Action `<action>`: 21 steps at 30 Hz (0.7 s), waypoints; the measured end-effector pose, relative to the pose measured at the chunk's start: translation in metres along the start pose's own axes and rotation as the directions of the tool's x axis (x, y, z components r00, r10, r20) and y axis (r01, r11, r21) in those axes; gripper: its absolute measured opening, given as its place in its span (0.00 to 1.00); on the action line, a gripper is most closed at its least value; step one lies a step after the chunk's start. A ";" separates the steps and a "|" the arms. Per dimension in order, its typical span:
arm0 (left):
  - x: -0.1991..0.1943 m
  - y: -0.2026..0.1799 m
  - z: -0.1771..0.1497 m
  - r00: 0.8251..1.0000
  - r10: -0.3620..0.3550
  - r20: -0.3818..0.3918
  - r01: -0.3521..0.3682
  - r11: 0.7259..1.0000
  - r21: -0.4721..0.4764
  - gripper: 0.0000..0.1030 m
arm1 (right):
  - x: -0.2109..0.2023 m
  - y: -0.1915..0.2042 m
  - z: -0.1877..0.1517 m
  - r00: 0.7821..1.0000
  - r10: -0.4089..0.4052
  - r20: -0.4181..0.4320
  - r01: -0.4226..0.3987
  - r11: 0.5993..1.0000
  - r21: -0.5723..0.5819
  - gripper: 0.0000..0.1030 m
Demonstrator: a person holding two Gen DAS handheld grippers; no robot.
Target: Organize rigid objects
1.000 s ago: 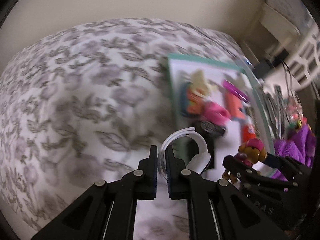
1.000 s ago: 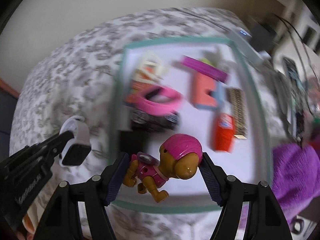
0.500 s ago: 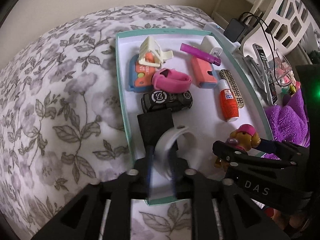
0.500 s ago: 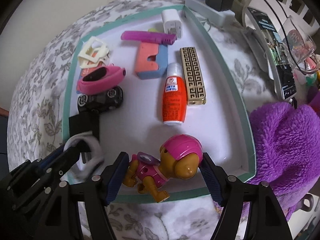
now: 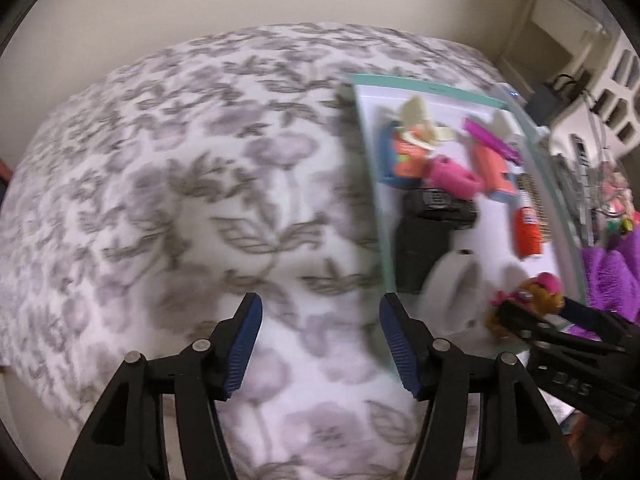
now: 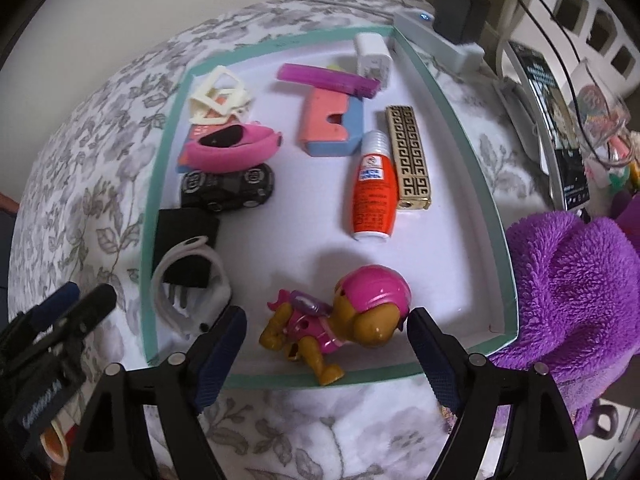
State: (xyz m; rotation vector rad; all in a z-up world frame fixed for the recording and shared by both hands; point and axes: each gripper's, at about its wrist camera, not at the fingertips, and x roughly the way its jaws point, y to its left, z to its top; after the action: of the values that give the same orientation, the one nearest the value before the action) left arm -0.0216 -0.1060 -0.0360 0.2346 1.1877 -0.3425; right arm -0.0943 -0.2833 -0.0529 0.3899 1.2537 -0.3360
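The tray (image 6: 476,160), a shallow white box with a teal rim, lies on a flowered bedspread (image 6: 100,128) and holds the sorted things. The right gripper (image 6: 326,330) points down over the tray's near edge; its jaws have just been opening and now stand apart, with the toy dog (image 6: 344,320) in a pink helmet lying on the tray floor between them, neither pad pressing on it. Just to the left of that gripper, in the tray's near left corner, a white watch band (image 6: 188,292) lies looped over a black square pad (image 6: 186,240). Beyond the pad sit a black toy car (image 6: 228,188), then a pink band (image 6: 232,148) and a cream plastic clip (image 6: 218,98). Straight ahead of the right gripper lie an orange glue bottle (image 6: 372,196) and, touching its right side, a gold patterned lighter (image 6: 410,158); farther on are a coral and blue block (image 6: 332,124), a purple lighter (image 6: 328,78) and a white charger (image 6: 372,56). A purple fleece blanket (image 6: 572,292) bunches just right of the tray.

The left gripper (image 5: 320,342) hangs over bare bedspread, left of the tray's rim in its own blurred view. Its jaws have just been opening and stand well apart with nothing between them; the white band lies in the tray ahead and to its right.
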 end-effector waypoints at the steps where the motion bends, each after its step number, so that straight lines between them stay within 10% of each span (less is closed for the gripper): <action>1: 0.000 0.003 -0.001 1.000 0.014 0.000 -0.014 1.000 -0.005 0.61 | -0.002 0.003 -0.001 1.000 -0.003 0.009 0.003 1.000 -0.010 0.83; 6: -0.004 0.017 -0.007 0.999 0.051 0.009 -0.051 0.998 -0.034 0.64 | -0.012 0.017 -0.005 0.998 0.001 0.058 0.002 0.999 -0.041 0.98; 9: -0.009 0.023 -0.009 0.998 0.054 0.029 -0.052 0.997 -0.053 0.86 | -0.019 0.021 -0.009 0.997 -0.001 0.082 0.006 0.998 -0.060 0.98; 21: -0.035 0.035 -0.019 0.993 0.065 0.101 -0.057 0.995 -0.079 0.86 | -0.045 0.046 -0.021 0.983 0.008 0.181 0.017 0.991 -0.135 0.99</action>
State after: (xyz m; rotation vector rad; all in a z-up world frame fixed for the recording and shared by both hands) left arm -0.0362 -0.0626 -0.0104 0.1841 1.0866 -0.2520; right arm -0.1039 -0.2314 -0.0107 0.2338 1.0918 -0.2817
